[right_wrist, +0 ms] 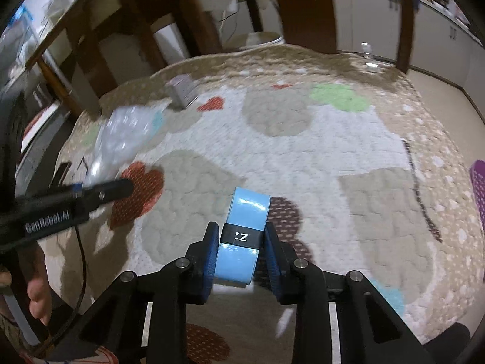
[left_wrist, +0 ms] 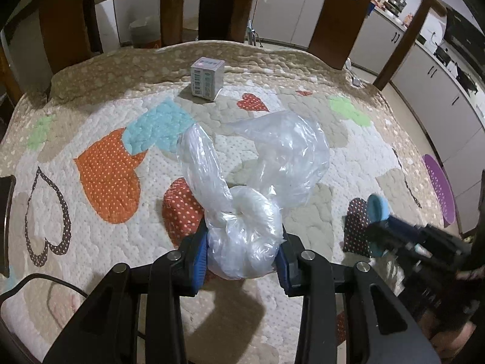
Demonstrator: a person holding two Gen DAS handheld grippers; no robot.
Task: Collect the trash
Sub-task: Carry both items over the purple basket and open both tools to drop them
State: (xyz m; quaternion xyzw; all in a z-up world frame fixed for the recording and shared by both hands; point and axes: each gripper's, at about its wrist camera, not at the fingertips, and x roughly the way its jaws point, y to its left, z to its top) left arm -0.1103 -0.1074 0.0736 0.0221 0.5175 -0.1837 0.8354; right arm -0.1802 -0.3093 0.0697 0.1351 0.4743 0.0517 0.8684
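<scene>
Clear plastic film forms the bag [left_wrist: 242, 212] clamped by the left gripper [left_wrist: 242, 254]. Its blue-padded fingers [left_wrist: 200, 257] press against both sides of the bunched, knotted lower portion, where the material is dense enough to give a firm hold; the loose upper part billows forward, and whether it touches the quilt cannot be told. Holding the bag by this gathered section probably keeps it under control for receiving or carrying refuse.

The right gripper [right_wrist: 241, 251] is closed on a light-blue roll [right_wrist: 242, 236] bound by a black band printed with a white mark. The fingers [right_wrist: 210, 261] grip the roll across its flat faces, so that its rounded edge projects forward, clear of the quilt [right_wrist: 303, 139]. In the left wrist view the roll's blue edge [left_wrist: 377, 209] shows just right of the bag, a placement consistent with bringing the item toward the bag.

One further candidate item, a small grey printed box [left_wrist: 207, 79], stands upright on the quilt near its far edge, well apart from both grippers. It is blurred in the right wrist view, so its condition cannot be confirmed.

The quilt, patterned with hearts, lies among dark wooden chair legs [left_wrist: 342, 15]; it appears to rest on the floor.
</scene>
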